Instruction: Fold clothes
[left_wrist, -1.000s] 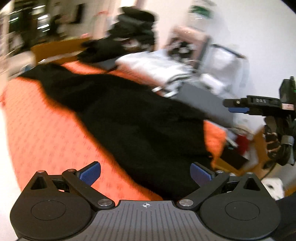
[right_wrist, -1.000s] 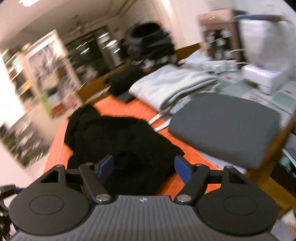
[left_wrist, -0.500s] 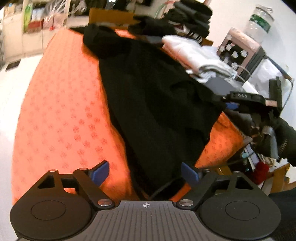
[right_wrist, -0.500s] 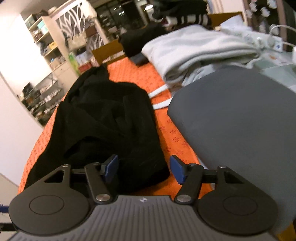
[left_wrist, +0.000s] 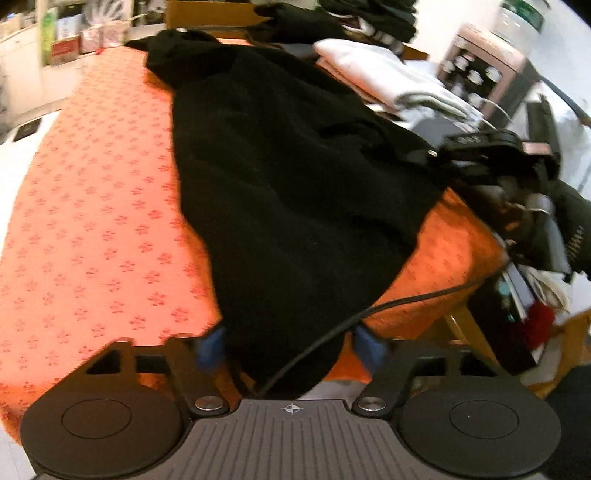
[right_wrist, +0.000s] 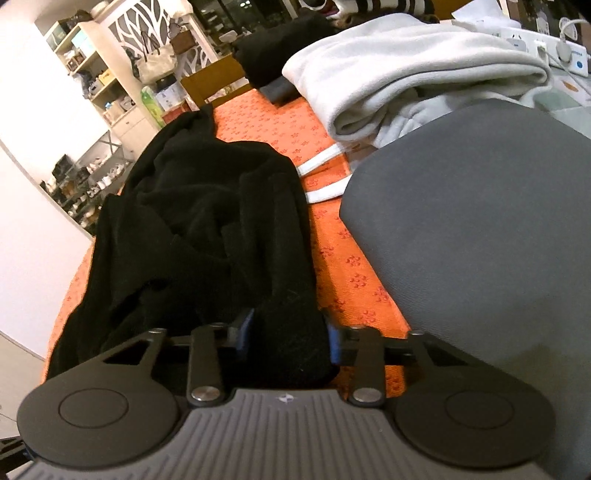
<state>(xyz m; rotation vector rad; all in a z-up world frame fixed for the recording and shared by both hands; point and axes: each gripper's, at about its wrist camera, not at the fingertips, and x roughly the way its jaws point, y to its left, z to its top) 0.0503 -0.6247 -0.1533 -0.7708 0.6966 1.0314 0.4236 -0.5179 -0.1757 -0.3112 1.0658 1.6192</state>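
Observation:
A black garment lies lengthwise on the orange patterned tablecloth. In the left wrist view my left gripper is at its near hem. Its jaws are closing with the cloth between them, and a little orange still shows beside the right pad. In the right wrist view the black garment is bunched up, and my right gripper is closing on its near corner, which fills the gap between the blue pads. From the left wrist view the right gripper appears blurred at the garment's right edge.
A folded white-grey garment and a grey seat cushion lie to the right of the black one. A black cable crosses the table's near corner. Dark clothes are stacked at the back, and cluttered shelves stand to the left.
Both grippers have dropped toward the table and come up to the black garment's near edge. Both pairs of jaws have narrowed around the cloth.

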